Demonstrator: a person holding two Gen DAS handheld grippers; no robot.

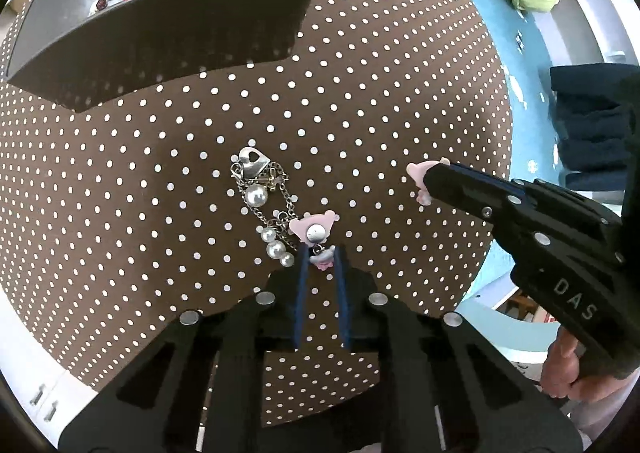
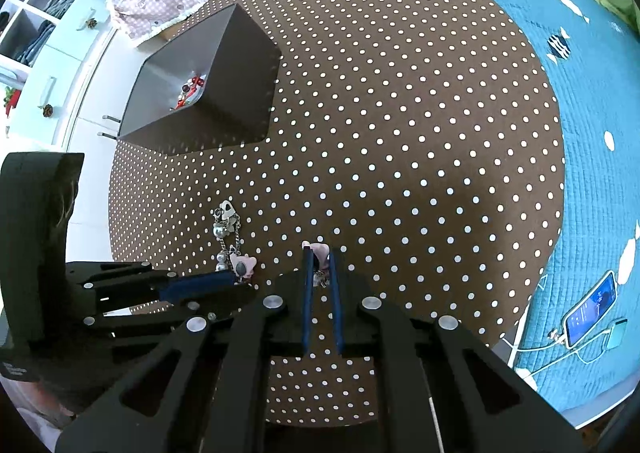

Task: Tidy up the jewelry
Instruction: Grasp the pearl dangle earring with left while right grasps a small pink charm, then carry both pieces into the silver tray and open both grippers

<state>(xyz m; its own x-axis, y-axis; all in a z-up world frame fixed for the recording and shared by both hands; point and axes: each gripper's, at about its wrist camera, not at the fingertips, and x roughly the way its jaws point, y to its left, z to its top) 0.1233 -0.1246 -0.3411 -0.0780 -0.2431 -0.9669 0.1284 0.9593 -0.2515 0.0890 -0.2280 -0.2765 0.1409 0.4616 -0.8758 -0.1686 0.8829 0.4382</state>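
Observation:
A silver chain bracelet with pearls and a heart charm (image 1: 256,189) lies on the brown polka-dot table (image 1: 360,93); it also shows in the right wrist view (image 2: 226,227). A pink bear earring (image 1: 314,233) with a dangling charm lies beside it. My left gripper (image 1: 322,255) has its fingertips around that earring's lower charm, jaws narrow. My right gripper (image 2: 320,253) is shut on a second pink bear earring (image 2: 320,251), seen in the left wrist view (image 1: 420,179). The dark grey box (image 1: 160,33) holds pearl and red bead jewelry.
The grey box (image 2: 208,93) stands at the table's far left. A blue bedspread (image 2: 592,133) lies to the right, with a phone (image 2: 592,309) on it. White drawers and shelves (image 2: 48,73) stand at left.

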